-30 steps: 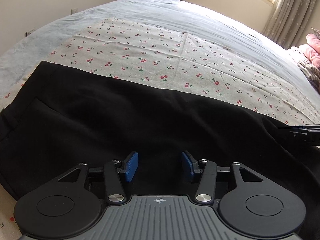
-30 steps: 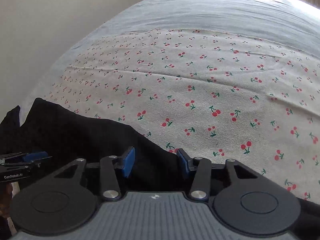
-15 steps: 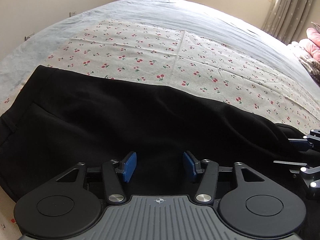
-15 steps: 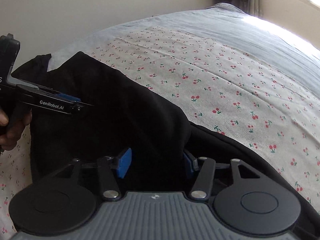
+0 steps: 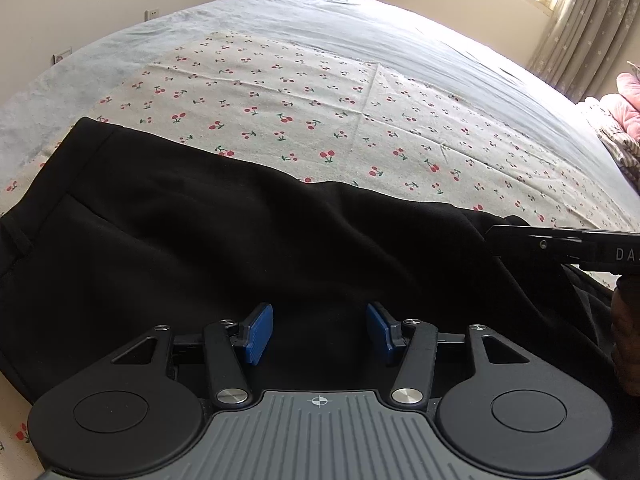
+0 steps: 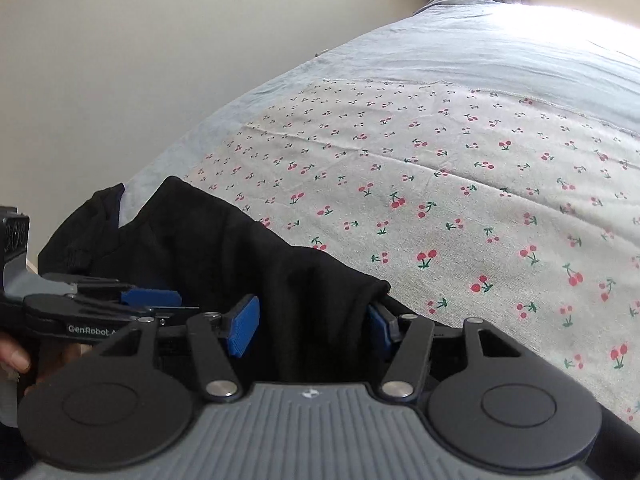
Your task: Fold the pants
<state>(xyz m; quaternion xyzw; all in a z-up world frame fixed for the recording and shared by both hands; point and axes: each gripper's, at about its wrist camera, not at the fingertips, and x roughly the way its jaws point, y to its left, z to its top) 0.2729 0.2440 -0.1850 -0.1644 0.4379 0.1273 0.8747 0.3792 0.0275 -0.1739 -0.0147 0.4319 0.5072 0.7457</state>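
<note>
Pants spread on cherry-print sheet

Left wrist view: matte black pants (image 5: 248, 248) lie flat over the cherry-print sheet (image 5: 320, 120); the left gripper (image 5: 319, 332) stands half open above them, pads apart, gripping nothing. Pink bedding (image 5: 624, 104) sits at 2 o'clock.

Right wrist view: the right gripper (image 6: 308, 326), jaws just widening, straddles a raised fold of pants.

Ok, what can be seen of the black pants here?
The black pants are plain, matte, soft-looking cloth, lying mostly flat with shallow wrinkles on the cherry-print sheet. A seam line runs near their left end. Both views show them filling the near foreground, cloth lying between each hand-held gripper's parted blue pads.
</note>
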